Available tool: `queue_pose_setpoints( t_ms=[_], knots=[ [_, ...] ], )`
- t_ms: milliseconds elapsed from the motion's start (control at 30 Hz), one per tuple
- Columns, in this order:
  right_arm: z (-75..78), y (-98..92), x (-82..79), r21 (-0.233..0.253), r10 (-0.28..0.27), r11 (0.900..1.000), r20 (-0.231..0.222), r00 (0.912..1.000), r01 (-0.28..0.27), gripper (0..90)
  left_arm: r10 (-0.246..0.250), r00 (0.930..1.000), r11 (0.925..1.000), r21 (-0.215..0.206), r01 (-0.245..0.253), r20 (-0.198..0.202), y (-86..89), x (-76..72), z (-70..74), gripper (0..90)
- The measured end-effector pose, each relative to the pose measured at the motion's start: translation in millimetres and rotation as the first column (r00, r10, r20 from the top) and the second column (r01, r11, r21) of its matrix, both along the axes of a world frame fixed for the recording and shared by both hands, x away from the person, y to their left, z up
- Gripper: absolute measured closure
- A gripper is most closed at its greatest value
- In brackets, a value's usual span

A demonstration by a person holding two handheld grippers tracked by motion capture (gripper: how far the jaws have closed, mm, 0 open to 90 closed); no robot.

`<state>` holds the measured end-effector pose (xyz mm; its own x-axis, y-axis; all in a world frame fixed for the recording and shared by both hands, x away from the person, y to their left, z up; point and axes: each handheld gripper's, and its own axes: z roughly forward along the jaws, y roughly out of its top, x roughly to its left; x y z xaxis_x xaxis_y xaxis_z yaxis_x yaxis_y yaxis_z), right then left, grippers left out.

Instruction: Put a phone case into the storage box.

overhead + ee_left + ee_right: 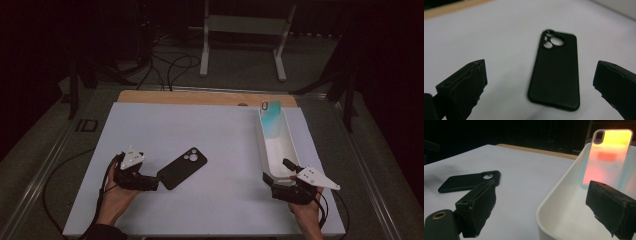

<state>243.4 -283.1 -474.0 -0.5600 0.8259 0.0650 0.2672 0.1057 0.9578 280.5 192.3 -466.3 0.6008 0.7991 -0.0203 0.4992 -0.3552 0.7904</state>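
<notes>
We hold the left gripper (156, 181) low over the white tabletop (220, 150), its fingers (464, 85) spread wide and holding nothing. The black phone case (555, 72) lies flat, back up, just ahead of them and between their lines, its near short edge close to the fingertips and its camera cutout at the far end. Bare tabletop lies on both long sides of the case, and it touches neither finger.

Our right gripper (272, 181) sits at the near end of the long white tray (292, 150), fingers (477, 205) also wide apart and empty. In the right gripper view one finger stands outside the tray's rim over the tabletop and the other inside over the tray floor, so the near wall runs between them. At the tray's far end a translucent phone case (609, 155) leans upright against the wall, well ahead of these fingers, with open tray floor between.
</notes>
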Motion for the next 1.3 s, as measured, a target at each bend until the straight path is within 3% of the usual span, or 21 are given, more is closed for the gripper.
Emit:
queue_pose_setpoints(
  t_ms=[167, 733, 933, 1300],
  knots=[
    [-0.2, 0.1, 0.0, -0.002, -0.002, 1.000, -0.001, 1.0000, 0.002, 9.2, -0.024, 0.9986, 0.9989, 0.040, 0.026, -0.046, -11.7, 11.9, -4.3, 0.0],
    [-1.4, 0.8, 0.4, -0.007, 0.001, 1.000, -0.007, 1.0000, -0.001, 9.2, -0.063, 0.9874, 0.9940, 0.080, 0.075, -0.146, -36.6, 38.1, -21.9, 0.0],
    [-1.7, 1.1, 0.6, -0.007, 0.001, 1.000, -0.010, 1.0000, -0.001, 9.2, -0.084, 0.9776, 0.9852, 0.131, 0.111, -0.193, -45.3, 43.1, -30.4, 0.0],
    [-2.2, 1.0, 0.8, -0.012, 0.001, 1.000, -0.011, 0.9999, -0.001, 9.2, -0.103, 0.9609, 0.9741, 0.169, 0.150, -0.257, -58.8, 50.6, -43.4, 0.5]
  ],
)
